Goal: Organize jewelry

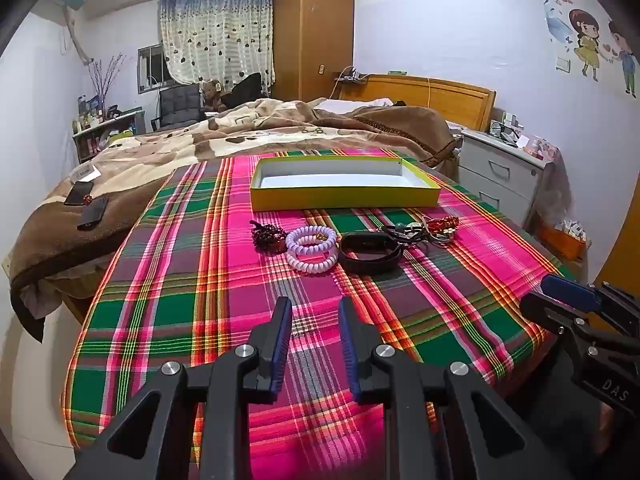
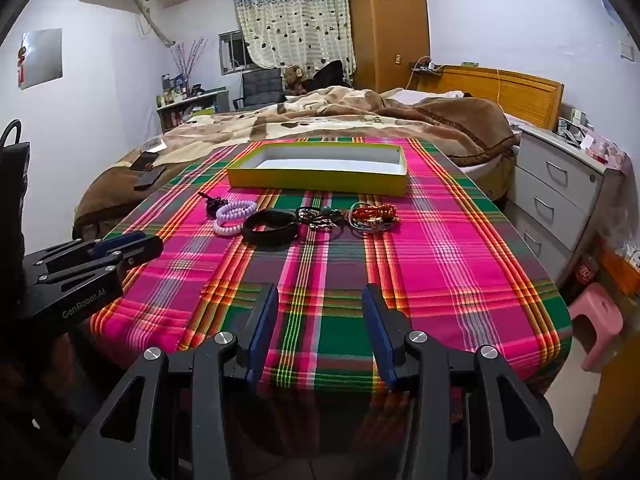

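A row of jewelry lies on the plaid cloth: a dark bead bracelet (image 1: 267, 235), lilac coil bands (image 1: 312, 247), a black wristband (image 1: 370, 252), a dark cord bundle (image 1: 406, 232) and a red-gold tangle (image 1: 442, 227). The same row shows in the right wrist view, with the wristband (image 2: 270, 226) and the red tangle (image 2: 376, 216). Behind it sits an empty yellow box (image 1: 344, 196), also seen from the right (image 2: 316, 178). My left gripper (image 1: 314, 312) is open and empty, short of the row. My right gripper (image 2: 320, 300) is open and empty, wider, also near the front edge.
The plaid-covered table (image 2: 460, 264) stands against a bed with a brown blanket (image 1: 120, 168); phones (image 1: 80, 194) lie on it. A grey drawer unit (image 2: 560, 196) and a pink stool (image 2: 600, 320) stand at the right.
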